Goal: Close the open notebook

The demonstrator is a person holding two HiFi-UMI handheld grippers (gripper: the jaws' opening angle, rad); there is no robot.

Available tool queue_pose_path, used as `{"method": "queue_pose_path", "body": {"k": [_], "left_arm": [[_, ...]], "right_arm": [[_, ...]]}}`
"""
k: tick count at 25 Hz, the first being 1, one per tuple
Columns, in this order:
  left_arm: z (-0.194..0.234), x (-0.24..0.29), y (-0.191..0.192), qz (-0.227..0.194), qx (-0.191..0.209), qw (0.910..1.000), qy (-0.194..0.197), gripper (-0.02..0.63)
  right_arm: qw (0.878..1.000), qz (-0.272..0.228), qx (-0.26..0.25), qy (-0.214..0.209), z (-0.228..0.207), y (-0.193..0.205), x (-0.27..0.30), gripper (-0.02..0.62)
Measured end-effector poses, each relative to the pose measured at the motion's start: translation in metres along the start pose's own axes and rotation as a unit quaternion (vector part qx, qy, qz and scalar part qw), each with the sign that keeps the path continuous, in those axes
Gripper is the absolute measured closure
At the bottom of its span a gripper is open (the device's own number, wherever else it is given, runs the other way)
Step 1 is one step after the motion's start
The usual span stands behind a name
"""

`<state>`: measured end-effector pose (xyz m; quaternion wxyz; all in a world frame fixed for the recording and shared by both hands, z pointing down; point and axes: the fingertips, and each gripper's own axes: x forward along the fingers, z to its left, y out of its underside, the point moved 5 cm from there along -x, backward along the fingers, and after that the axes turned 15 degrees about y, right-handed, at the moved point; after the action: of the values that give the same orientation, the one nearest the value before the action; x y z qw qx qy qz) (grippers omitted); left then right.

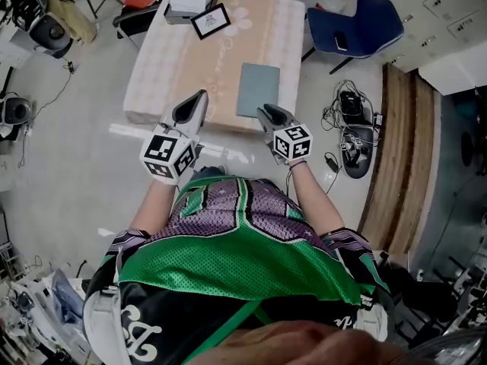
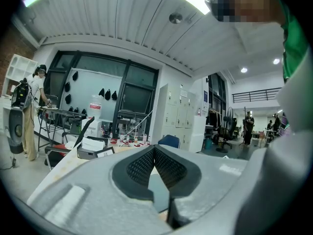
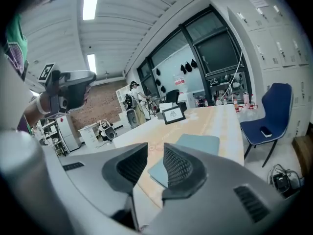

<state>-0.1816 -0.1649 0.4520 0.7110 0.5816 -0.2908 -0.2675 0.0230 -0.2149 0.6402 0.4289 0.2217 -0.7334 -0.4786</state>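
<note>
A grey-blue notebook (image 1: 258, 90) lies flat with its cover shut near the front edge of the peach-clothed table (image 1: 190, 67). My left gripper (image 1: 199, 96) hovers over the table's front edge, left of the notebook, shut on nothing. My right gripper (image 1: 266, 112) hangs just before the notebook's near edge, apart from it, its jaws a narrow gap apart and empty. In the right gripper view the notebook (image 3: 208, 143) shows beyond the right gripper (image 3: 155, 151). In the left gripper view a strip of the notebook (image 2: 159, 192) shows under the left gripper (image 2: 154, 148).
A framed sign (image 1: 210, 20) and a box of papers (image 1: 189, 4) sit at the table's far end. A blue chair (image 1: 358, 25) stands to the right. Cables and shoes (image 1: 354, 139) lie on the floor beside wooden planks (image 1: 399, 150).
</note>
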Motion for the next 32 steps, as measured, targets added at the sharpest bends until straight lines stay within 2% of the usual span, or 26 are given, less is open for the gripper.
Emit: {"method": "queue_pose_path", "body": {"k": [9, 13, 20, 25, 32], "left_arm": [[-0.002, 0.007, 0.004, -0.002, -0.013, 0.9999, 0.010, 0.591], [-0.007, 0.011, 0.002, 0.000, -0.015, 0.9996, 0.023, 0.591], [-0.009, 0.024, -0.004, 0.001, -0.014, 0.9992, 0.036, 0.591], [-0.006, 0.035, -0.011, -0.004, -0.017, 0.9989, 0.044, 0.591], [0.001, 0.053, -0.030, -0.007, -0.011, 0.9986, 0.051, 0.591]], "right_arm": [[1.000, -0.003, 0.013, 0.014, -0.012, -0.004, -0.006, 0.511], [0.999, -0.006, 0.038, 0.022, -0.018, -0.014, -0.014, 0.511], [0.996, -0.013, 0.063, 0.065, -0.036, -0.044, -0.031, 0.512], [0.994, -0.013, 0.079, 0.079, -0.050, -0.060, -0.046, 0.512], [0.989, -0.017, 0.086, 0.116, -0.077, -0.083, -0.070, 0.512]]}}
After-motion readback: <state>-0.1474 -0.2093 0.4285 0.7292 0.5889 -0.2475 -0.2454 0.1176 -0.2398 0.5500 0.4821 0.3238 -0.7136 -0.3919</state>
